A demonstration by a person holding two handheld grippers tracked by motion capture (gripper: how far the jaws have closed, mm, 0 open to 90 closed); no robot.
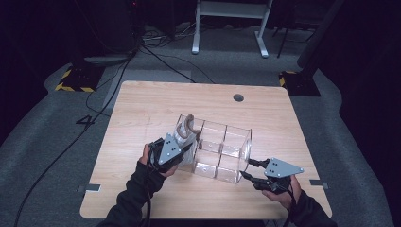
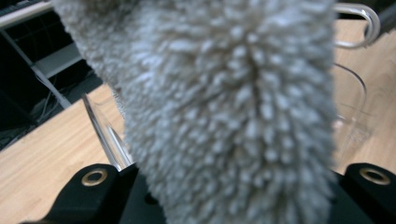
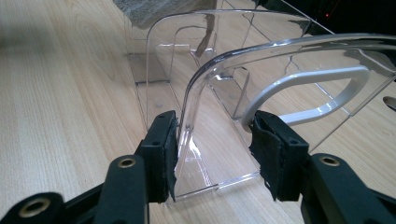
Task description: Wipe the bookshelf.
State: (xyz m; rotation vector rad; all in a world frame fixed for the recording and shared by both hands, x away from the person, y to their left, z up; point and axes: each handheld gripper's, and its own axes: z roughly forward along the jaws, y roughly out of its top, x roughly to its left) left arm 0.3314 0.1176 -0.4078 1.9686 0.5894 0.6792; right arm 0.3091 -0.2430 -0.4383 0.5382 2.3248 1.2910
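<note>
A clear plastic organizer with several compartments stands on the wooden table. My left gripper is at its left end, shut on a fluffy white sock with a brown cuff that rises over the left compartment. In the left gripper view the fuzzy fabric sits between the black jaws of the left gripper. My right gripper is at the organizer's near right corner. In the right gripper view its pads clamp the curved corner wall beside the handle cutout.
A round cable hole lies near the table's far edge. Beyond the table are floor cables, a white desk frame and two stands with yellow-black bases.
</note>
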